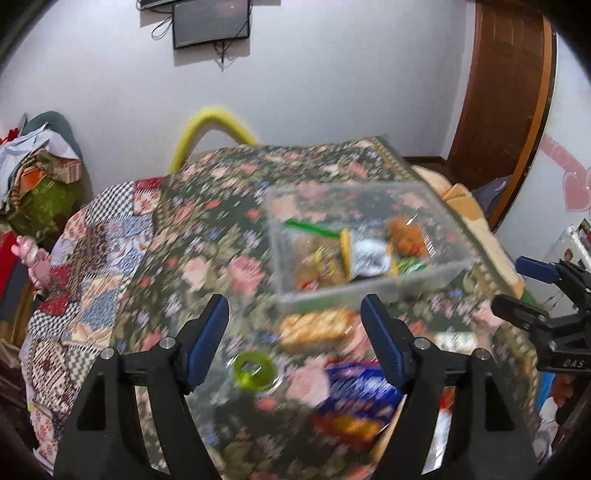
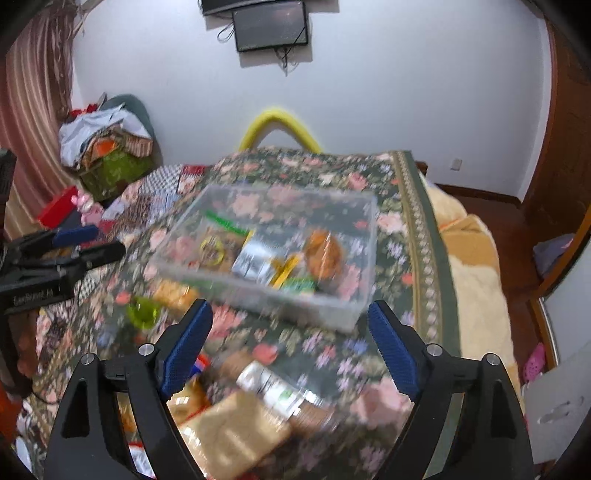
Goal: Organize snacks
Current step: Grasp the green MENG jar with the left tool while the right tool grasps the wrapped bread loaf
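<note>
Both views heavily motion-blurred; snack labels unreadable, packet edges smeared. Clear plastic box [image 1: 365, 243] sits on the floral tablecloth [image 1: 207, 229] ahead of the left claw [image 1: 295, 339] and slightly to its right; inside it several packets, only colours legible: green, yellow, silver, orange. A pale biscuit packet [image 1: 314, 328] lies between that claw and the box; green ring [image 1: 255, 369] and blue packet [image 1: 358, 391] lie below its spread fingers. Right claw [image 2: 290, 347] hovers with loose packets [image 2: 236, 428] beneath it, cut off by its frame, box ahead. Both claws wide apart, gripping nothing, touching nothing. Wall screen [image 2: 271, 26] far beyond.
</note>
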A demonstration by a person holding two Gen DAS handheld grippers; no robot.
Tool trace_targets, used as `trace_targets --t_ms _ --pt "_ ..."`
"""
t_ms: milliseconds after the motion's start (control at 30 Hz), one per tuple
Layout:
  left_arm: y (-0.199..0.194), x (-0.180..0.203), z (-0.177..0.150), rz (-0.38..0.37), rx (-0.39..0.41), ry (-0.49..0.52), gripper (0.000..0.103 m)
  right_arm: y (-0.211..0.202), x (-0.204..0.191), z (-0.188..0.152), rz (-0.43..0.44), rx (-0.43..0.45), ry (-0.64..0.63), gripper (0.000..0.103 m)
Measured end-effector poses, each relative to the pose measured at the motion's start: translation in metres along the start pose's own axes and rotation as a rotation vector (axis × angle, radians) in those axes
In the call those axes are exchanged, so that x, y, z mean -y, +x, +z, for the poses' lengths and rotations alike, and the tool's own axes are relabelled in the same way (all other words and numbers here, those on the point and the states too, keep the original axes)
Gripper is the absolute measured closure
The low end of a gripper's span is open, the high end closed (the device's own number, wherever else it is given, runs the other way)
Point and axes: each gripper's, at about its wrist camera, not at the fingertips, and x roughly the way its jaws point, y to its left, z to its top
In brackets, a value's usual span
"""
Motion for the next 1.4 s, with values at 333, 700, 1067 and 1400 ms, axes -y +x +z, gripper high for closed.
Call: trace_targets --t_ms 333,700,1067,1400 --pt "0.032 -0.045 -0.056 0.022 -0.124 -0.068 0.029 0.024 -0.034 -0.047 -0.026 -0.134 -0.017 0.019" --pt "0.077 -0.045 -0.079 -0.001 -0.161 -0.046 0.029 0.018 -0.023 -0.072 -0.09 -0.194 0.029 0.017" --pt "0.102 -0.05 -0.077 -0.044 -0.172 -0.083 0.055 0.013 0.002 -0.095 -0.109 -0.241 0.126 0.028" --pt "0.088 -0.047 -0.082 -0.04 -0.154 -0.086 0.056 0.013 0.0 -0.095 -0.074 -0.226 0.131 0.05"
